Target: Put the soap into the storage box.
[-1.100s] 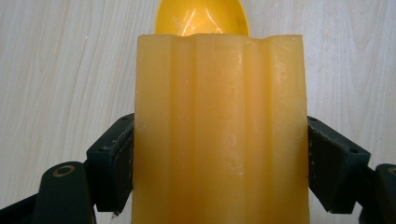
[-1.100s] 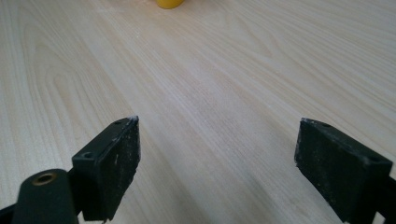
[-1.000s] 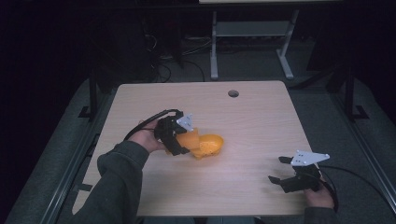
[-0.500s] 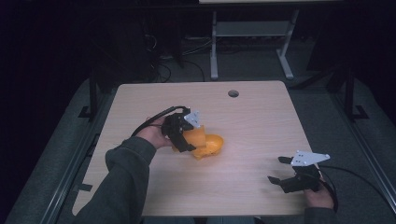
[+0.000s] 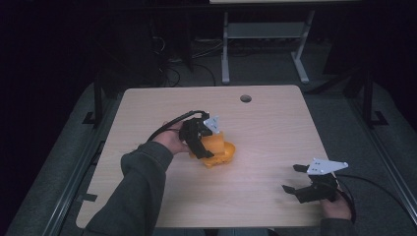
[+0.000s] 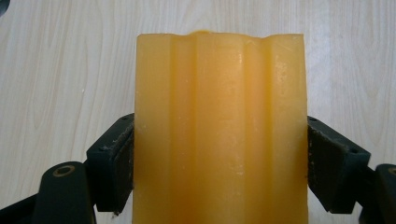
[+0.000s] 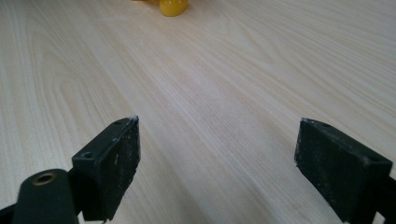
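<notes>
Your left gripper clamps the orange block near the table's middle.

The orange block is waxy, translucent and ridged lengthwise, its foot flaring on the wooden table. Your right gripper rests well apart near the front right edge, jaws spread wide. No writing shows.

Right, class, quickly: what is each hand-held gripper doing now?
Left hand-held gripper: closed on the orange object.
Right hand-held gripper: open, holding nothing.
</notes>
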{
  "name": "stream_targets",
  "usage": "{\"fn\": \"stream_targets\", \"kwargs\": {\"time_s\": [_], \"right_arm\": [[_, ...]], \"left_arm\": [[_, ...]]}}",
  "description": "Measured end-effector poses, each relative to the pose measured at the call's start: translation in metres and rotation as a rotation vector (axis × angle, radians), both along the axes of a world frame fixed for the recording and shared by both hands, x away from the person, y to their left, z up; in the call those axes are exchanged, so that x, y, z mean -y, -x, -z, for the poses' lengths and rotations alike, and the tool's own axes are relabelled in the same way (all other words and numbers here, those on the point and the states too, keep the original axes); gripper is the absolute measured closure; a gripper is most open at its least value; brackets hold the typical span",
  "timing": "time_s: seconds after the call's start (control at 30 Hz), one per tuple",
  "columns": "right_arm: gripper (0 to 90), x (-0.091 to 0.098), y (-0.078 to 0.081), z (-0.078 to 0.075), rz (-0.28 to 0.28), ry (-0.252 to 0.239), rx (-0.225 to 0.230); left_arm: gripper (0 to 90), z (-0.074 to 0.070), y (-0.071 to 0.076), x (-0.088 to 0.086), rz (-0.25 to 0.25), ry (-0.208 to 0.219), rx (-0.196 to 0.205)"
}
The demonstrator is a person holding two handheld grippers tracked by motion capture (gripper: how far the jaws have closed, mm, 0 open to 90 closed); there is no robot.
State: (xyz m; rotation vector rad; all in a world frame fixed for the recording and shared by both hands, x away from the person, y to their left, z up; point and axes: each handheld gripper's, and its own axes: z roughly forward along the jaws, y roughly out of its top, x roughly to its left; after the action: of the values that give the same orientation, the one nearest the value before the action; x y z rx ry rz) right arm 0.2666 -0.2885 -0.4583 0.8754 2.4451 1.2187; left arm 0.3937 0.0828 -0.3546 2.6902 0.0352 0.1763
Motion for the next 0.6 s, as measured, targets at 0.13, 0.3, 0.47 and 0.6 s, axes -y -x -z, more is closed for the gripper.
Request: {"fn": "stream_targets", "kwargs": {"time_s": [0.13, 0.3, 0.47, 0.6], "right_arm": [[13.7, 0.0, 0.0, 0.0, -0.001, -0.003, 0.003], [13.7, 0.0, 0.001, -0.001, -0.003, -0.002, 0.01], [13.7, 0.0, 0.0, -0.001, -0.003, -0.001, 0.006], [13.7, -0.002, 0.0, -0.001, -0.011, 0.004, 0.003]], "left_arm": [[20.9, 0.002, -0.001, 0.006, 0.009, 0.0, -0.007], [20.8, 0.005, -0.003, 0.012, 0.018, -0.004, -0.011], [20.9, 0.008, -0.007, 0.016, 0.017, -0.007, -0.018], [20.9, 0.011, -0.008, 0.018, 0.012, -0.014, -0.022]]}}
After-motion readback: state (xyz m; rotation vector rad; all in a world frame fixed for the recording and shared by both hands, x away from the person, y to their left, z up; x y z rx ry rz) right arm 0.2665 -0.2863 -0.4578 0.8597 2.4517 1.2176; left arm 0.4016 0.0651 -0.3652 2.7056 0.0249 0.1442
